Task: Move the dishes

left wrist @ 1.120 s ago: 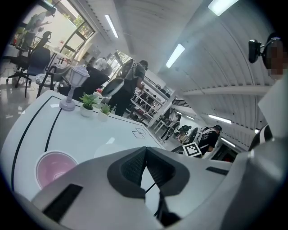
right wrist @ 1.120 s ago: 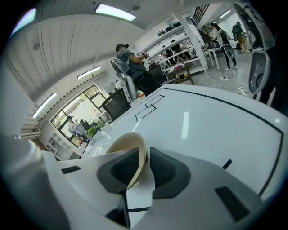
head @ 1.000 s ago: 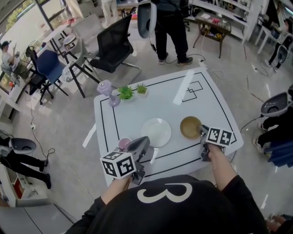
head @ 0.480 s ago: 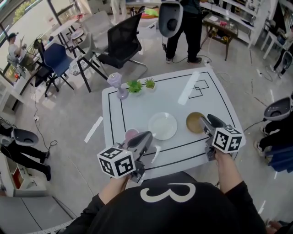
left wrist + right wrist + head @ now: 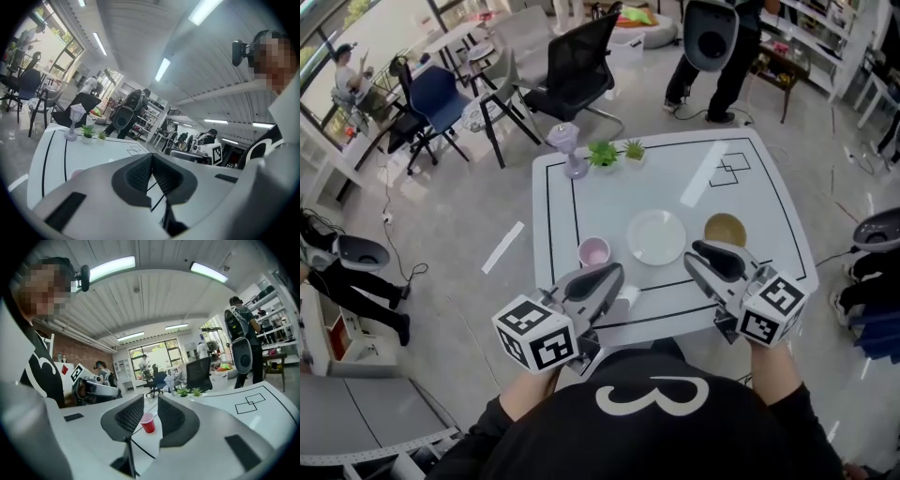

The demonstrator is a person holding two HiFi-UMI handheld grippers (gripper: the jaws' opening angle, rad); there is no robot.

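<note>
Head view: plate, bowl, cup sitting on tabletop. Left claw hovering, pressed together, empty. Right claw hovering, jaws just been closing, slightly spread, pinching nothing.

The person wears a black shirt with a white 3-like mark; the grey left gripper and right gripper carry black ribbed pads and black-and-white marker cubes.

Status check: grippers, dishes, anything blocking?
Left gripper shut, empty. Right gripper jaws just been closing, gap left, nothing between. Plate, bowl, pink cup sit on table, none held. Nothing blocking.
</note>
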